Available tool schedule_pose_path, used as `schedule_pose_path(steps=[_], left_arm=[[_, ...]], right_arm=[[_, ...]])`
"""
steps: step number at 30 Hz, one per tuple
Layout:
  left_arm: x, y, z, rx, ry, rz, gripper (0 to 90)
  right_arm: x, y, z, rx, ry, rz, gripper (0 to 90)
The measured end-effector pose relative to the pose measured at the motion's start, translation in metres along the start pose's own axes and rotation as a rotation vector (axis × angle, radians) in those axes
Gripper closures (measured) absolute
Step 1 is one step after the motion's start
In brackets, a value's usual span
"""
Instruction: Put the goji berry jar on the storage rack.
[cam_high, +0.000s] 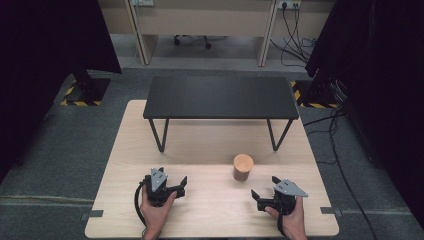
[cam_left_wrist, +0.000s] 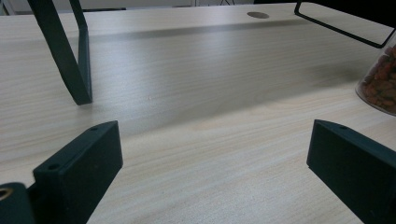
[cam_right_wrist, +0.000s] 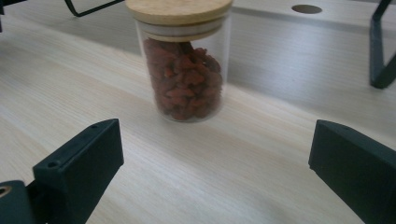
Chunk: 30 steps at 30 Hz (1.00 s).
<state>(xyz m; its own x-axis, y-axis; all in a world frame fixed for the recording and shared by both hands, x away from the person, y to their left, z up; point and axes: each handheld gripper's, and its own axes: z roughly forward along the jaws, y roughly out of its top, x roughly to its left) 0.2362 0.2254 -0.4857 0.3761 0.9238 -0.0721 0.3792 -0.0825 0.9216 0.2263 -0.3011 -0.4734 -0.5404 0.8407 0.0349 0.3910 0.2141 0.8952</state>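
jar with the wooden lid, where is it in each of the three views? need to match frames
High view: the jar stands on the light wood table, right of centre, in front of the black shelf.
Left gripper view: just its lower glass wall with the red contents at the right edge.
Right gripper view: upper centre, upright, lid on.
Shared landmark: the shelf's black leg.

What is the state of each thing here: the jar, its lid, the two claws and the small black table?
Jar: upright on the wooden table, filled with red-brown pieces, touched by neither claw.
Lid: on the jar, closed.
Left claw: open, empty.
Right claw: open, empty, facing the jar.
Small black table: standing, nothing on top.
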Motion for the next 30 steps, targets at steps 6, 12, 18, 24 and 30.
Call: schedule_pose_path(steps=[6, 12, 18, 24, 30], left_arm=[[0.0, 0.0, 0.0, 0.0, -0.001, -0.001, 2.7], [0.0, 0.0, 0.0, 0.0, -0.001, 0.0, 2.6], [0.0, 0.0, 0.0, 0.0, 0.0, 0.001, 2.7], [0.0, 0.0, 0.0, 0.0, -0.001, 0.0, 2.6], [0.0, 0.0, 0.0, 0.0, -0.002, 0.003, 2.7]], right_arm=[[0.002, 0.004, 0.007, 0.005, 0.014, -0.011, 3.4], [0.002, 0.005, 0.008, 0.004, 0.017, -0.005, 3.6], [0.001, 0.009, 0.016, 0.009, 0.026, -0.002, 3.6], [0.004, 0.017, 0.03, 0.02, 0.039, -0.01, 3.7], [0.006, 0.022, 0.037, 0.03, 0.044, -0.014, 3.8]])
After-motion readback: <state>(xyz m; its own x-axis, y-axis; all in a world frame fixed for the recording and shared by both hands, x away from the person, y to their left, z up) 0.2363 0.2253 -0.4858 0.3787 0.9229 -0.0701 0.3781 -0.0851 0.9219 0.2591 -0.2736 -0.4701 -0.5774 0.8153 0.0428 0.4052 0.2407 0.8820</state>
